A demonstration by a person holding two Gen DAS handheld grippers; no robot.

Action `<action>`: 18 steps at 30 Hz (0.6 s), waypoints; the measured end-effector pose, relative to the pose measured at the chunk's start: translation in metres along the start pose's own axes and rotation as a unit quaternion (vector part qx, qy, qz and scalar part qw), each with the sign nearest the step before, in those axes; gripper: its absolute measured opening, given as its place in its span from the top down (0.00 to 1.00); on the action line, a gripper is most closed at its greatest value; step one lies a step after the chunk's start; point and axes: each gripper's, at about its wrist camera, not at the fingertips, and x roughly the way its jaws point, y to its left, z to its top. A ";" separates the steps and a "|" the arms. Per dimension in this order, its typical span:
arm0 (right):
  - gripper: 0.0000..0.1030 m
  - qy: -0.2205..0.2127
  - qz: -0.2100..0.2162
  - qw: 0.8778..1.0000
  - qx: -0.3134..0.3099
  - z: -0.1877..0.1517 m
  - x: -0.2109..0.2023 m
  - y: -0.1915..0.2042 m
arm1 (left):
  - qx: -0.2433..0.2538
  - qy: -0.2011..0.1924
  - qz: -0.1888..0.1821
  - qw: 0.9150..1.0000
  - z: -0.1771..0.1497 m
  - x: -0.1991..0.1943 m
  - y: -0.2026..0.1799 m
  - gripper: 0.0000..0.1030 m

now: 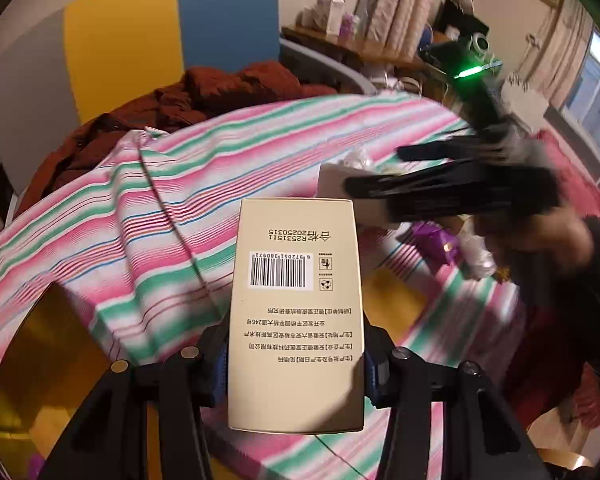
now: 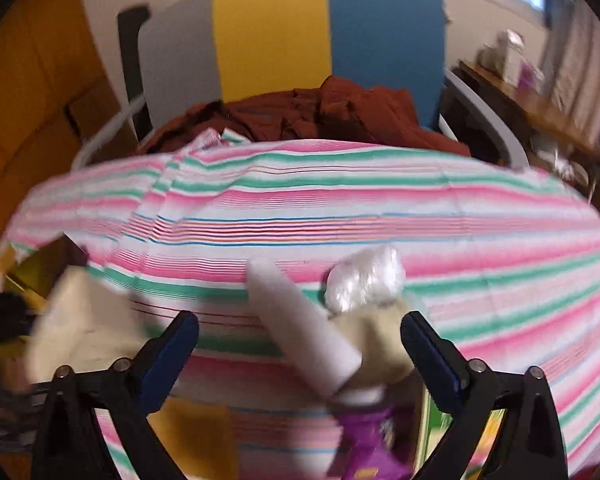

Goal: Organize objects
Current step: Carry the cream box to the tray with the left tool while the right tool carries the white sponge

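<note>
Left wrist view: the left gripper clamps a beige carton above the striped cloth; keep it squeezed and level

Right wrist view: the right gripper gapes, straddling a white tube; centre before closing

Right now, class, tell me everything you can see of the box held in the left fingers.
The box is a tall, narrow carton of pale tan card. Its facing panel carries a white barcode label, small symbols and lines of dark print, all upside down in the left wrist view. It looks closed and undented. The left gripper clamps its long sides near the lower end, so it juts forward above the striped cloth. Nothing else visibly touches it.
</note>
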 end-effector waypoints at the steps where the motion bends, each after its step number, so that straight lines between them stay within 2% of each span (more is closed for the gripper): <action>1: 0.11 0.013 -0.008 1.000 -0.018 0.006 0.010 0.003 | -0.005 -0.006 0.001 1.000 -0.004 -0.006 0.000 0.51; 3: 0.24 0.032 -0.017 0.999 -0.037 0.011 0.024 0.006 | -0.016 -0.014 0.002 1.000 -0.012 -0.014 0.003 0.51; 5: 0.54 0.065 -0.027 0.996 -0.056 0.011 0.040 0.010 | -0.031 -0.020 -0.002 0.999 -0.022 -0.023 0.004 0.51; 6: 0.59 0.073 -0.028 0.995 -0.063 0.010 0.044 0.012 | -0.041 -0.024 -0.005 0.999 -0.029 -0.029 0.005 0.51; 12: 0.82 0.061 -0.012 0.995 -0.077 -0.006 0.025 0.028 | -0.085 -0.043 -0.006 0.995 -0.067 -0.059 0.013 0.51; 16: 0.82 0.038 -0.002 0.998 -0.050 -0.005 0.006 0.028 | -0.126 -0.068 0.004 0.990 -0.089 -0.085 0.030 0.51; 18: 0.82 0.022 0.000 0.999 -0.047 -0.002 -0.007 0.034 | -0.158 -0.085 0.021 0.983 -0.102 -0.099 0.043 0.51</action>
